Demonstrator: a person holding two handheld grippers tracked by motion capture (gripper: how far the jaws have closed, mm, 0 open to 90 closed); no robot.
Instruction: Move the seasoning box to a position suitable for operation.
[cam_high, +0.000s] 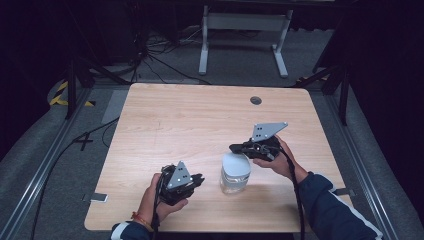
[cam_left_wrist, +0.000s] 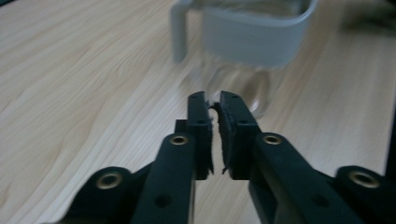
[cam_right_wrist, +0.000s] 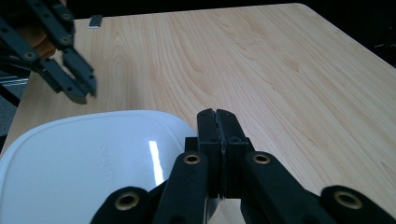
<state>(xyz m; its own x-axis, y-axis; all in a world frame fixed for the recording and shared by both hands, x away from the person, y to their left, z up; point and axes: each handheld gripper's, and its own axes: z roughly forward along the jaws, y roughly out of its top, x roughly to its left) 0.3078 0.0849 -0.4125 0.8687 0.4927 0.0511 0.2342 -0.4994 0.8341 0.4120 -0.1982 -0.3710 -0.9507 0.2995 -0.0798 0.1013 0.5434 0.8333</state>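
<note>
The wooden table (cam_high: 190, 120) held a clear glass jar (cam_high: 235, 173) with a white lid (cam_right_wrist: 88, 163) near its 5 o'clock edge. The right gripper (cam_high: 234, 148), jaws closed on nothing, hovered at the jar's 12 o'clock. The left gripper (cam_high: 200, 179), jaws nearly closed and empty, sat at its 9 o'clock.

High view: looks forward and down from above the person's side, far enough off to take in the whole wooden table (cam_high: 200, 125) and the dark floor beyond.
Left gripper view: low and close — faces along its own jaws at the clear jar (cam_left_wrist: 247, 51) just ahead.
Right gripper view: close above the jar's white lid (cam_right_wrist: 84, 163), facing across the tabletop toward the left gripper (cam_right_wrist: 81, 95).
Shared: the jar and the light wood around it appear in all three.
</note>
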